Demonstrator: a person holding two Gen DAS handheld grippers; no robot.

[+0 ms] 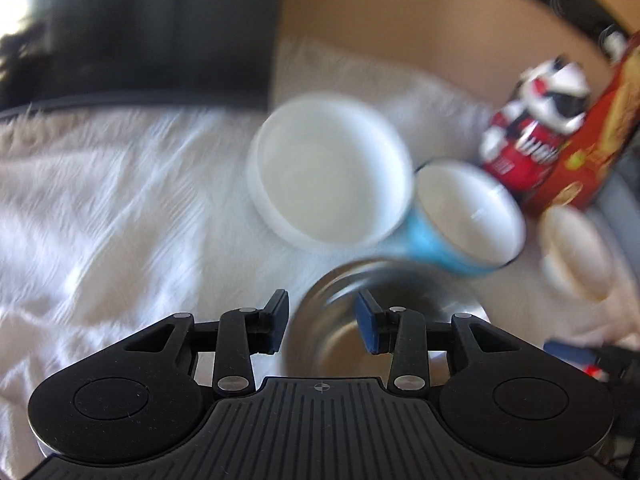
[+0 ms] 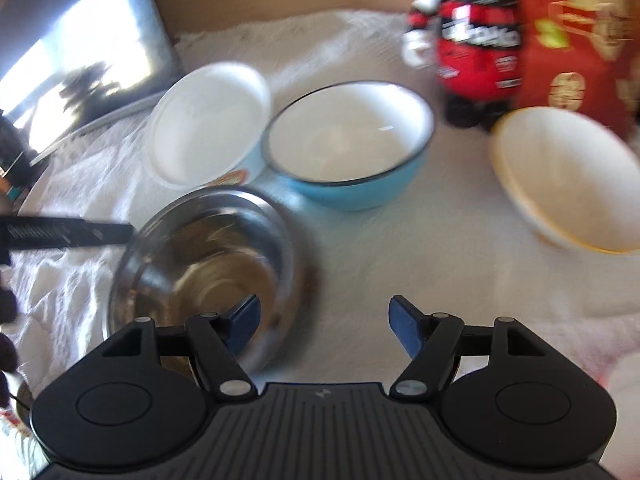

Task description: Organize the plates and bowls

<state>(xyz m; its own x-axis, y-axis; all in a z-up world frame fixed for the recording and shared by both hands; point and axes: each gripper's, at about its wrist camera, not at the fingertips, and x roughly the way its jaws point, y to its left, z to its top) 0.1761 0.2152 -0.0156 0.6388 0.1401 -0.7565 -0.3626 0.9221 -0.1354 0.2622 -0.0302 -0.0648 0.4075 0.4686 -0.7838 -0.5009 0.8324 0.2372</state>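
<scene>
**Four bowls on a white cloth, both views blurred**

Steel bowl (image 2: 200, 256): nearest item, lower left in the right wrist view, resting on the white cloth (image 2: 360, 264). Its near rim is hidden behind the right gripper (image 2: 324, 322). In the left wrist view the same bowl (image 1: 340, 300) sits between the pads of the left gripper (image 1: 322, 322), with its lower half cut off by the gripper body. Whether the pads touch the rim cannot be told through the blur.

White bowl (image 2: 208, 120): behind the steel bowl, tilted, showing an orange mark low on its outer wall that is too smeared to read.

Blue bowl (image 2: 348, 140): white inside, dark rim, just beside the white bowl; contact between them cannot be confirmed.

Cream bowl (image 2: 568, 180): far right, apart from the others, its right edge cut by the frame.

Left gripper: jaws apart, either side of the steel bowl's rim. From the right wrist view only a dark bar of it (image 2: 64, 232) shows, reaching the bowl's left edge.

Right gripper: jaws wide apart, holding nothing, above bare cloth to the right of the steel bowl.

Background: a red, black and white figure (image 2: 472, 40), head cropped, lettering unreadable; a red box (image 2: 580, 36), print smeared; a dark screen (image 2: 80, 52) at upper left
</scene>
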